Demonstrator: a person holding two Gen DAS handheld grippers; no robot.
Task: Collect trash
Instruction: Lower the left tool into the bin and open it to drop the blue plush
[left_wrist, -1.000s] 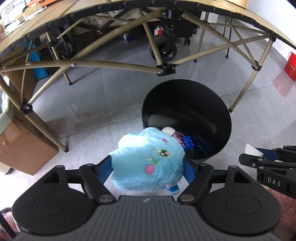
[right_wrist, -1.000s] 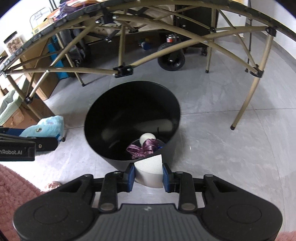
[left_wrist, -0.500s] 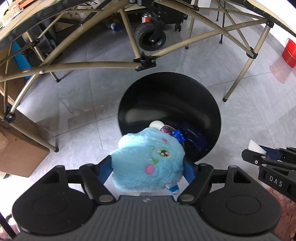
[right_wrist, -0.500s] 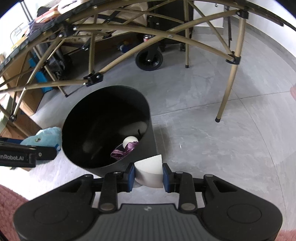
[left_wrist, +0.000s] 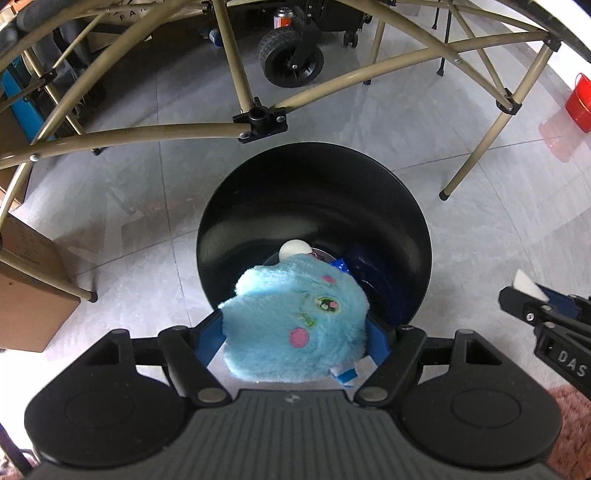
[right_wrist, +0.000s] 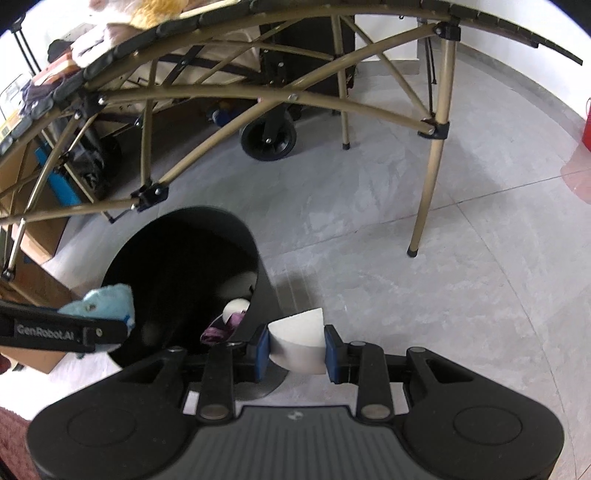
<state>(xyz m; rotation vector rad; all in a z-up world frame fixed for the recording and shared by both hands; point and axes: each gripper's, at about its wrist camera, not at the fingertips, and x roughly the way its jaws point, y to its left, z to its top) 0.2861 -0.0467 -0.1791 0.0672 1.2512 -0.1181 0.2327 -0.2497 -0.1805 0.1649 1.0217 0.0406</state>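
My left gripper (left_wrist: 295, 332) is shut on a fluffy blue plush toy (left_wrist: 295, 321) with pink cheeks, held over the near rim of a black round trash bin (left_wrist: 314, 177). Inside the bin lie a white ball (left_wrist: 294, 248), a purple wrapper and something blue. My right gripper (right_wrist: 296, 352) is shut on a white wedge-shaped piece (right_wrist: 297, 341), just to the right of the bin (right_wrist: 177, 254). The plush toy (right_wrist: 101, 304) and the left gripper also show at the left of the right wrist view; the right gripper (left_wrist: 532, 295) shows at the right of the left wrist view.
A folding table with tan crossed legs (left_wrist: 258, 118) arches over the bin; one leg (right_wrist: 428, 184) stands on the grey tile floor to the right. A wheeled cart (left_wrist: 291, 59) is behind, a cardboard box (left_wrist: 29, 295) at the left, a red bucket (left_wrist: 580, 103) far right.
Both grippers moved: the bin now lies right under the plush toy in the left view, and has slid left in the right view. Both grips are unchanged.
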